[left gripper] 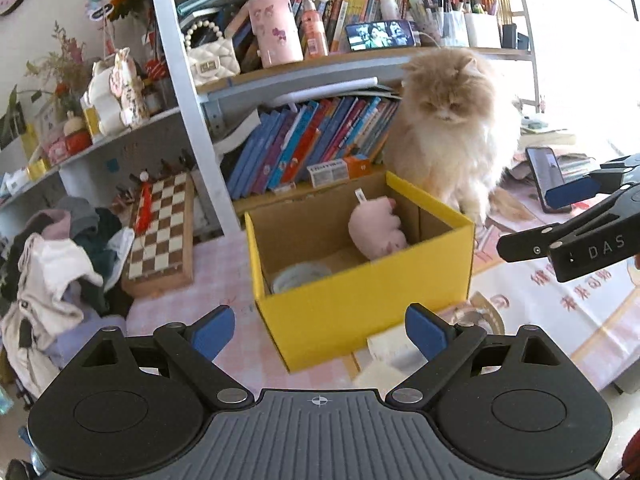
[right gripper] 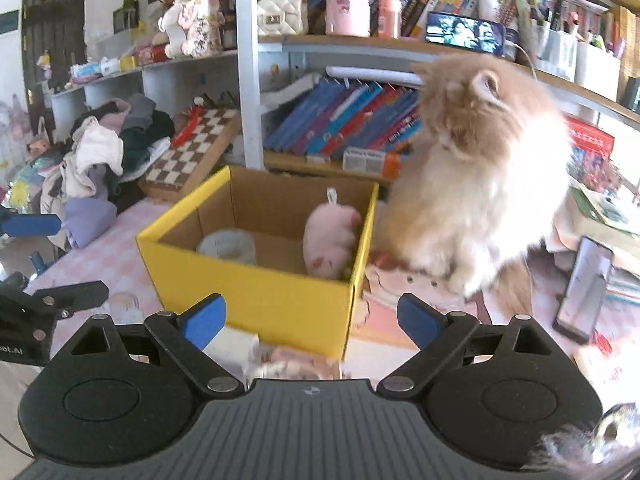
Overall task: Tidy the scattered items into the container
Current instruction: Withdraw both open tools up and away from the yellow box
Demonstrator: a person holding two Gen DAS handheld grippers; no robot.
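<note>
A yellow cardboard box [left gripper: 360,312] [right gripper: 256,292] stands open on the pink checked tablecloth. Inside it lie a pink plush toy [left gripper: 376,232] [right gripper: 330,238] and a white roll of tape [left gripper: 300,276] [right gripper: 228,244]. My left gripper [left gripper: 320,332] hangs open just in front of the box, nothing between its blue pads. My right gripper [right gripper: 310,320] is open too, low before the box's near corner. Under it lie a white packet [right gripper: 236,344] and a patterned item [right gripper: 296,364], blurred. In the left wrist view the right gripper [left gripper: 568,220] enters from the right edge.
A fluffy orange-and-white cat [left gripper: 452,128] [right gripper: 480,184] sits right behind the box. A phone [right gripper: 584,284] [left gripper: 546,176] leans at the right. A chessboard [left gripper: 160,232] and a heap of clothes [left gripper: 60,272] lie left. Bookshelves [left gripper: 312,144] fill the back.
</note>
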